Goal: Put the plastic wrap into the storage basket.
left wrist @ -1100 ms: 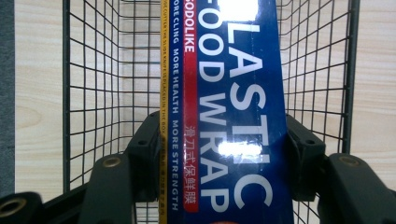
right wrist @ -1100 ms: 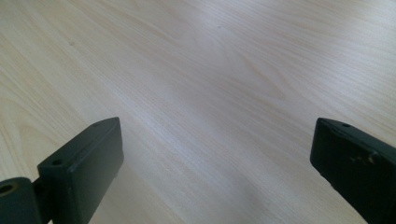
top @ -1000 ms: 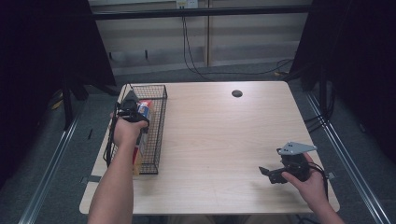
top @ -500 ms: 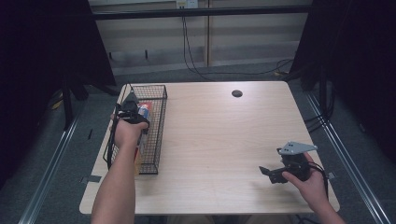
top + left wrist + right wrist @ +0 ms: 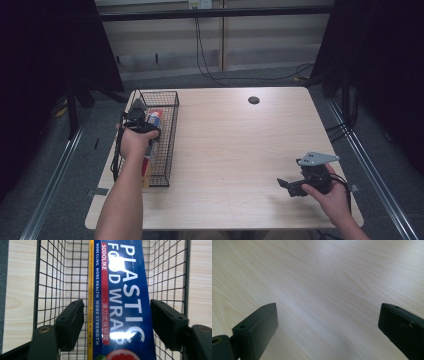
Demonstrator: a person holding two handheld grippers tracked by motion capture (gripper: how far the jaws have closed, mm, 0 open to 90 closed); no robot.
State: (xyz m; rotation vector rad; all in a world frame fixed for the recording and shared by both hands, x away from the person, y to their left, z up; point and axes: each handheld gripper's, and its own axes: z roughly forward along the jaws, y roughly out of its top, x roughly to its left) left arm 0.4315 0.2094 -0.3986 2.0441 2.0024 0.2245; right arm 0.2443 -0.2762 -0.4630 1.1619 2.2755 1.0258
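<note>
A long blue box of plastic food wrap lies lengthwise in a black wire basket at the table's left side. My left gripper points down into the basket over the box. Its jaws have just been opening, and they stand on either side of the box with a small gap at each pad. In the high view a hand holds this left gripper above the basket's far half. My right gripper rests low over the bare tabletop near the front right corner. The right gripper is wide open with nothing between its jaws.
The light wooden table has a small black round grommet near its far edge. Dark curtains hang on both sides, and cables run along the floor behind the table.
</note>
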